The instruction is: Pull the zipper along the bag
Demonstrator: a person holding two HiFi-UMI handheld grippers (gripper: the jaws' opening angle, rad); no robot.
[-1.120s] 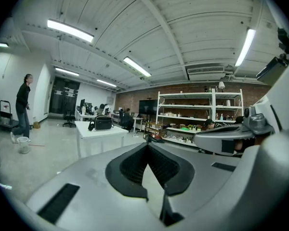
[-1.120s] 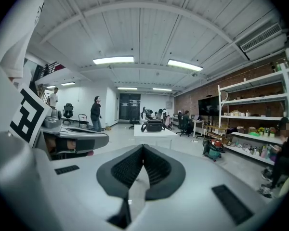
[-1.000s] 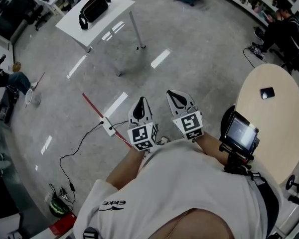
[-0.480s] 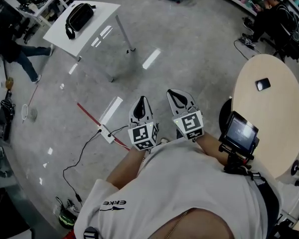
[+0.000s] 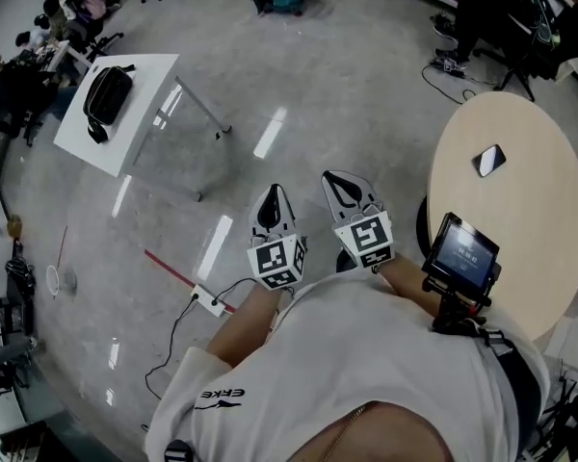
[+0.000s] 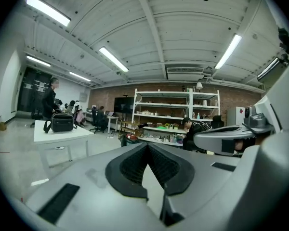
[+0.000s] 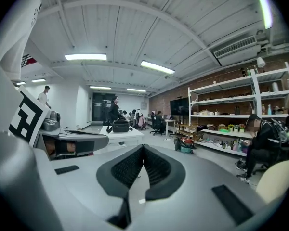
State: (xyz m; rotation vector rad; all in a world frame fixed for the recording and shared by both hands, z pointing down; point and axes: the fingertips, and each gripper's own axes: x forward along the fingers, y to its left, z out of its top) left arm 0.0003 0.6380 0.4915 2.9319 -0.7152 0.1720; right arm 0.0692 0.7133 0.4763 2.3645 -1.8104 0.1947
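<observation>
Head view: left gripper [image 5: 272, 200] and right gripper [image 5: 339, 186] sit side by side at centre frame, held close in front of the person's white shirt [image 5: 366, 373], tips pointing toward 12 o'clock. Both are over bare grey floor [image 5: 366, 94].

Left gripper view: jaws pressed together at the tips, nothing between them. Right gripper view: same, jaws closed on each other, empty.

Black bag [image 5: 106, 96] lies at 10 o'clock, on a white table [image 5: 140, 123], well apart from both grippers. Its strap hangs toward the table's near edge. Zipper too small to make out.

Round beige table [image 5: 520, 229] at 3 o'clock, a dark phone [image 5: 488, 160] lying on it. Small screen device [image 5: 462, 256] mounted just beside the person's right arm, at 4 o'clock. White power strip [image 5: 210, 301] with cable on the floor at 8 o'clock, touching a red strip [image 5: 173, 269].
</observation>
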